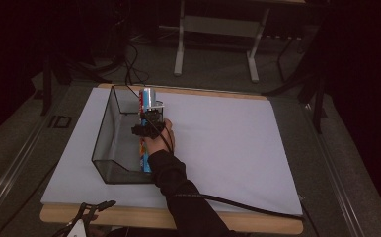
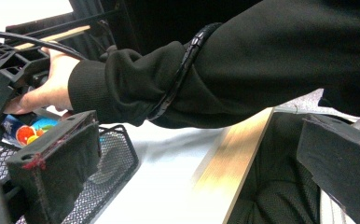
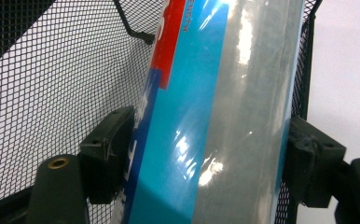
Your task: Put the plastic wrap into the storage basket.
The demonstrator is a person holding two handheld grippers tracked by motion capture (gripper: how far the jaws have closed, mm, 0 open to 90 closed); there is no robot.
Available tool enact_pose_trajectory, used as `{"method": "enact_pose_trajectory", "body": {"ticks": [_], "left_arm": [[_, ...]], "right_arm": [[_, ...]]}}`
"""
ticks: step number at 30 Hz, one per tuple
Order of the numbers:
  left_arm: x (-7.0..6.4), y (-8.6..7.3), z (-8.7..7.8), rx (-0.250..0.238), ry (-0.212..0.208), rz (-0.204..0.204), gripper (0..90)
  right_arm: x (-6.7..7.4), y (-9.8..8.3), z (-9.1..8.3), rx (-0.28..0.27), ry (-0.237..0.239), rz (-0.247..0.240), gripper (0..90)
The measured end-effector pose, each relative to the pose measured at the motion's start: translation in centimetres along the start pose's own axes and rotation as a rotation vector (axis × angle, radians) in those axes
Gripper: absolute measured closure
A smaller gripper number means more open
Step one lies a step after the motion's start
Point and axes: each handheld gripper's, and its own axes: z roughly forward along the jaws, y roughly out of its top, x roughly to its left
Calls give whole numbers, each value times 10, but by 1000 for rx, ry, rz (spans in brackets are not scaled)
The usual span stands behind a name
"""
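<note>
a: long blue, red and silver glossy box point(image 3: 201, 116), where is it now?
b: left of centre in the high view, along the right wall of the black wire-mesh basket point(image 1: 104, 143), clamped across its width by the right gripper point(image 1: 149, 123).
a: and the left gripper point(image 1: 92, 210)?
b: bottom left of the frame, jaws wide, holding nothing.
a: how far along?
b: my guess is it's being placed in the basket; it looks inside, but not released, so letting go remains.
a: its long axis?
b: runs from bottom to top of the frame, parallel to the basket wall, far end tilted up.
</note>
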Motion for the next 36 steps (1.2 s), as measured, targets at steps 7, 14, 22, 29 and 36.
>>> {"method": "enact_pose_trajectory", "body": {"ticks": [7,14,22,29,36], "left_arm": [[-1,0,0,1,-1,4,3],[-1,0,1,8,-2,4,3],[-1,0,2,8,-4,3,3],[-1,0,2,4,-3,1,3],[-2,0,2,2,-4,4,3]], "right_arm": [[-2,1,-4,-1,16,-41,197],[-15,6,-24,-55,59,-52,133],[-30,6,-55,-87,109,-146,140],[-57,-6,-75,-115,125,-208,154],[-84,-20,-98,-122,125,-252,142]]}}
